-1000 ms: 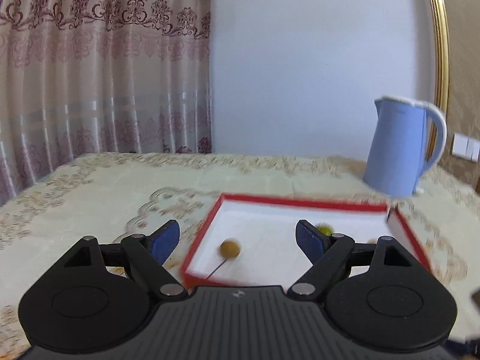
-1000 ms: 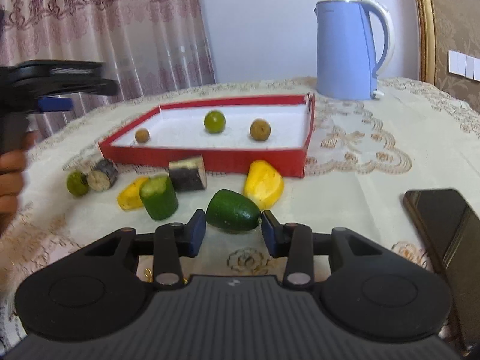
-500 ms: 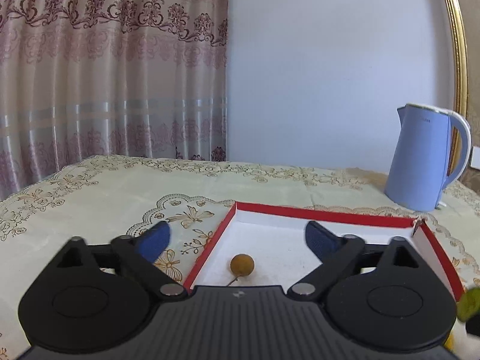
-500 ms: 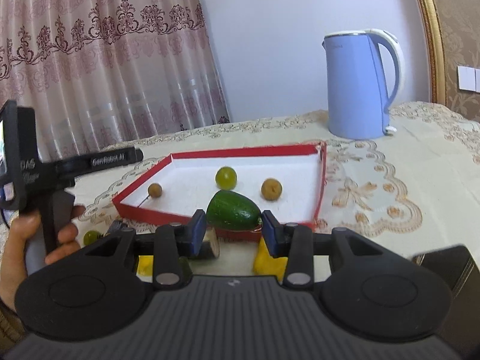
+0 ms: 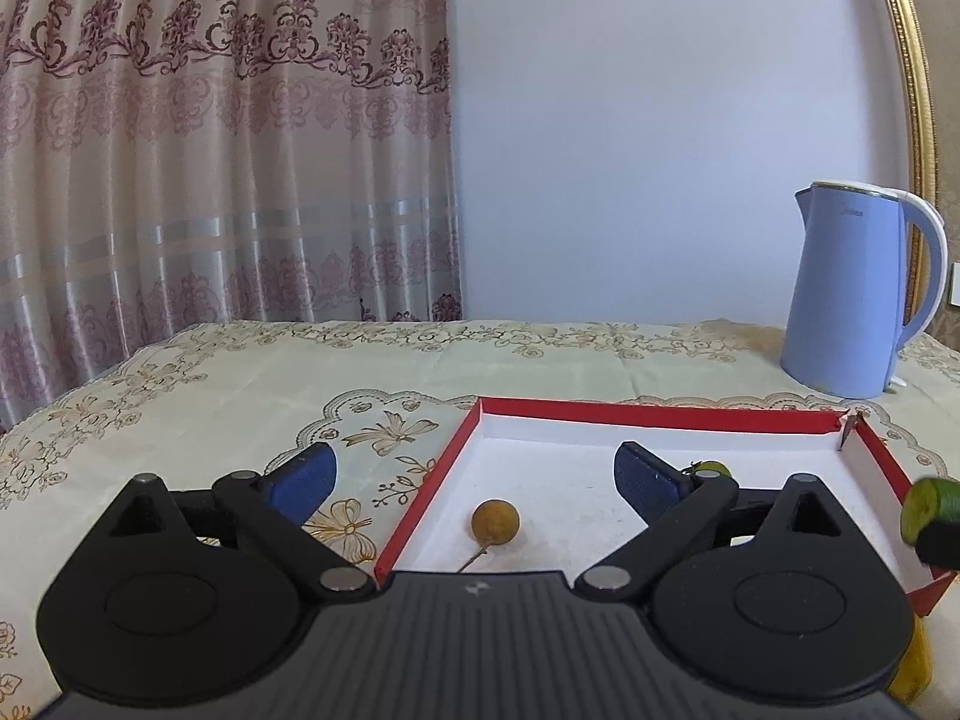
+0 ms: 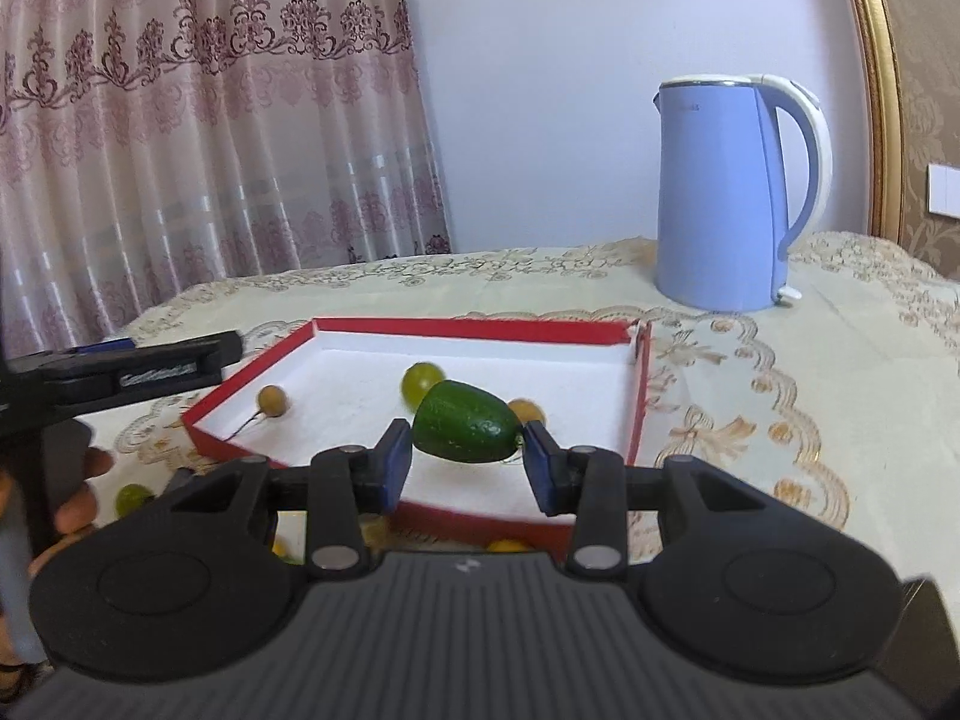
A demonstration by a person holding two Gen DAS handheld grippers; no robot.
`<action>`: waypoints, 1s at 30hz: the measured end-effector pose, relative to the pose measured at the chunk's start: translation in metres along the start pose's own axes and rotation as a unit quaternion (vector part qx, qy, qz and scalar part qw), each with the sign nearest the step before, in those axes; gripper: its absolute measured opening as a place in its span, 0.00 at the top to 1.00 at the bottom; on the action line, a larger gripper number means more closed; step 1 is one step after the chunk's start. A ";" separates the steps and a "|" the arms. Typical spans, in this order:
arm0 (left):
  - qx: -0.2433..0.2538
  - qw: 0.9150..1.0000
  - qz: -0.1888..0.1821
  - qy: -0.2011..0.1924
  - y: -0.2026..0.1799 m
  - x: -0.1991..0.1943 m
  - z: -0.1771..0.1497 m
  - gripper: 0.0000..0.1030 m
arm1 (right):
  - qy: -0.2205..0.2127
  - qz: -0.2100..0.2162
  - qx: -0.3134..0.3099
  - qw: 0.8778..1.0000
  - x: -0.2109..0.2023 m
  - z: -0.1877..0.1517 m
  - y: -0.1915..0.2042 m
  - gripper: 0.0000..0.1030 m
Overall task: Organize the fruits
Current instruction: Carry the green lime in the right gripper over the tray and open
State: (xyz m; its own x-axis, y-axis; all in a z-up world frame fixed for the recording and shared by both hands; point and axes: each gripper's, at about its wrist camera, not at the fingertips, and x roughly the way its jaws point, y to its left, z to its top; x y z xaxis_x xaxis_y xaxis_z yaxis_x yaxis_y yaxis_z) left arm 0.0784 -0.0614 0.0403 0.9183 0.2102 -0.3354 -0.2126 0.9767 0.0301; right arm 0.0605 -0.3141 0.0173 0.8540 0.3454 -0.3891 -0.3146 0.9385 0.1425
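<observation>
- The table (image 5: 240, 378) is draped in a cream cloth with a lace-like floral print; a pink patterned curtain (image 5: 210, 150) hangs in folds behind it.
- A smooth pale-blue kettle (image 6: 720, 198) with a white handle stands upright past the tray's far right corner.
- The shallow rectangular tray (image 6: 639, 396) has red walls and a matte white floor.
- The right gripper (image 6: 467, 463) clamps a glossy dark green fruit (image 6: 465, 429), egg-shaped, above the tray's near part.
- The left gripper (image 5: 474, 474) has its blue-padded jaws spread wide, with nothing between them, over the tray's near left corner.
- In the tray lie a round brown fruit (image 5: 495, 521) with a thin stem, a pale green ball (image 6: 420, 383) and another brown ball (image 6: 528, 409).
</observation>
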 end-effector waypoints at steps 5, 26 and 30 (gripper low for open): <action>-0.017 1.000 0.005 0.005 0.007 0.001 0.001 0.02 | 0.004 -0.014 -0.011 1.000 0.020 0.013 -0.006 0.63; -0.029 0.999 0.010 0.013 0.011 0.004 0.000 0.02 | 0.035 -0.055 -0.009 0.998 0.098 0.037 -0.018 0.63; -0.041 0.999 0.009 0.015 0.015 0.004 0.001 0.02 | 0.045 -0.061 -0.008 0.997 0.109 0.035 -0.018 0.63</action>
State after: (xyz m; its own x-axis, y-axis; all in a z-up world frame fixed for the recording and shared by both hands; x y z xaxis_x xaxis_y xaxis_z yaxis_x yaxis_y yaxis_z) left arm 0.0789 -0.0456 0.0400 0.9041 0.2251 -0.3633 -0.2566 0.9657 -0.0402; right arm 0.1736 -0.2932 0.0046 0.8462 0.2261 -0.4825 -0.2177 0.9732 0.0742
